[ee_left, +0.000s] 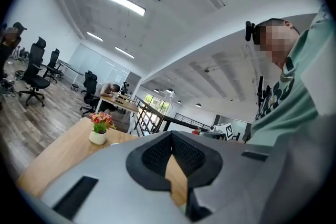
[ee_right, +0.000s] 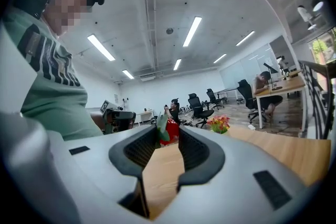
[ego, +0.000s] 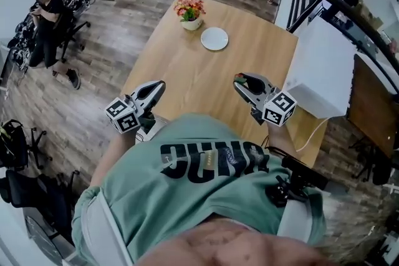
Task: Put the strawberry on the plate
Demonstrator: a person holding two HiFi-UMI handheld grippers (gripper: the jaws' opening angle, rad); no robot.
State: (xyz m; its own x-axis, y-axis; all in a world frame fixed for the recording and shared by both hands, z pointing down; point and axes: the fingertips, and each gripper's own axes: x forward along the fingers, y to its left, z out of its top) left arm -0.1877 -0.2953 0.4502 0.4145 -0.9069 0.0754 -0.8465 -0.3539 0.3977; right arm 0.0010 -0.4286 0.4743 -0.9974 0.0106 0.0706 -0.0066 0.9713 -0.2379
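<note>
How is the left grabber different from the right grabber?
The left gripper is shut with nothing between its jaws; the right gripper pinches a red strawberry. The left gripper's tips touch; the right gripper's tips are held apart by the fruit. Both are grey and black.
</note>
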